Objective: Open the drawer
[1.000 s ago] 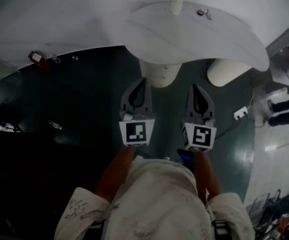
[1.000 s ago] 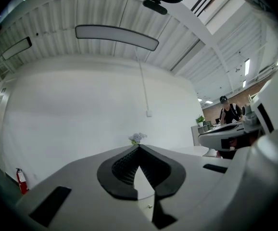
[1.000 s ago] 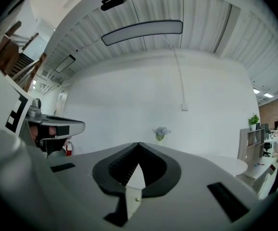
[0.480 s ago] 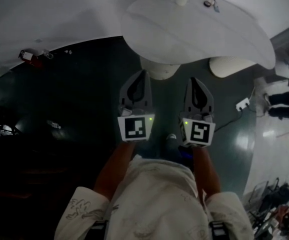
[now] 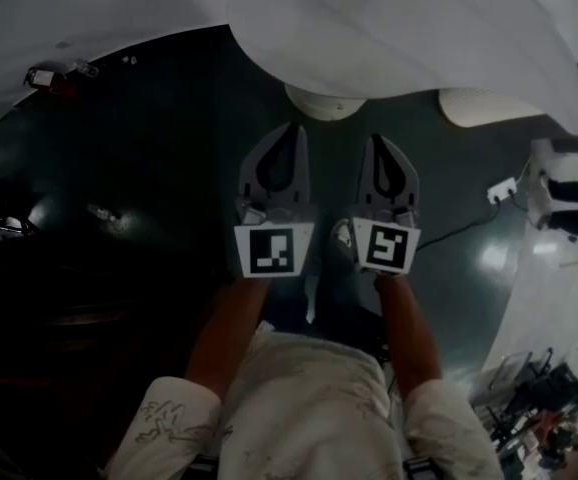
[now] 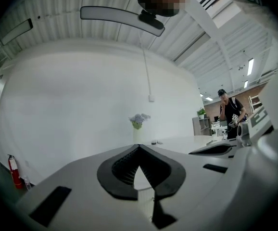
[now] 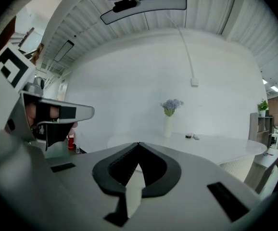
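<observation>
The person holds both grippers out in front of the body, side by side and near each other, above a dark floor [image 5: 139,168]. The left gripper [image 5: 291,128] has its jaws closed: in the left gripper view the two tips meet and nothing is between them. The right gripper [image 5: 380,140] is in the same state, with its jaws together and empty, as the right gripper view shows. Each one carries a marker cube [image 5: 272,250] at its back, and a bare forearm [image 5: 224,333] goes from each cube to the white sleeves [image 5: 169,418].

Both grippers point toward a white table [image 5: 399,38] with a rounded edge, which stands on a thick white column [image 5: 326,103]. The gripper views show the table ahead of the tips and apart from them. Near the far edge of the table a slim white vase [image 7: 168,125] stands upright with pale blue flowers [image 7: 170,104]. Two small dark things [image 7: 192,136] lie just to the right of it. A white wall [image 6: 81,105] is behind the table, and a red extinguisher [image 5: 44,78] stands at its foot, far to the left. A person [image 6: 230,110] in dark clothes stands well behind the right end of the table.

No view shows the drawer clearly, so I cannot tell where it is.
</observation>
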The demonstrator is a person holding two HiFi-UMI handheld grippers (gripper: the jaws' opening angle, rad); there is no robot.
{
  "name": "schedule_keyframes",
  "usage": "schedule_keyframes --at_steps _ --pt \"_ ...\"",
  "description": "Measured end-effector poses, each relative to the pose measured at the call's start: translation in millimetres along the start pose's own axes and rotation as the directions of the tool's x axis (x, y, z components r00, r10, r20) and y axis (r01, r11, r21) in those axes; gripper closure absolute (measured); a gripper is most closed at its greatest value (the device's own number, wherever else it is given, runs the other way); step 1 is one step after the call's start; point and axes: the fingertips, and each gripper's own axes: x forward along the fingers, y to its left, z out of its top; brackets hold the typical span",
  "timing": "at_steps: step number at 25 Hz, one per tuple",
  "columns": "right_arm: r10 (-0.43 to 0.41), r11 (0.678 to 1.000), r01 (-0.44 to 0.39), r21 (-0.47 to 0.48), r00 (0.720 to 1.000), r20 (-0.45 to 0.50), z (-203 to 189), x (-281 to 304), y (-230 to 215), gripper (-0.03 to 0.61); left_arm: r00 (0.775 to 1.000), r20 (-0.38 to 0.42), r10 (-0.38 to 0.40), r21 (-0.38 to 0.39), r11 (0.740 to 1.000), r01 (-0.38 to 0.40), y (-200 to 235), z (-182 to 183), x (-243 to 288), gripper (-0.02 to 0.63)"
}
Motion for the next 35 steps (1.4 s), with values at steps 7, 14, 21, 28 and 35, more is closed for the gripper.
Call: schedule_keyframes --at_steps 7,14,21,28,35 --pt "0.006 1.000 -0.005 0.005 0.994 -0.107 -104 52 -11 0.574 0.999 -0.030 -0.023 0.053 0.998 0.024 -9 -66 30 0.612" --pt "-0.008 0.998 0.014 0.054 0.992 -0.123 -178 92 -13 0.574 0.997 -0.072 -0.020 0.030 0.999 0.022 -10 -133 45 0.612" --pt "0.005 0.997 0.007 0.081 0.990 -0.140 -237 104 -5 0.574 0.997 -0.083 0.000 0.015 1.000 0.002 -5 -202 58 0.612" --pt "-0.028 0.996 0.040 0.084 0.990 -0.137 -274 108 -4 0.574 0.994 -0.105 -0.002 0.008 1.000 0.002 -8 -255 65 0.612" --pt "-0.047 0.994 0.059 0.092 0.990 -0.131 -284 117 -4 0.574 0.993 -0.114 0.003 0.000 1.000 -0.003 -4 -268 67 0.612"
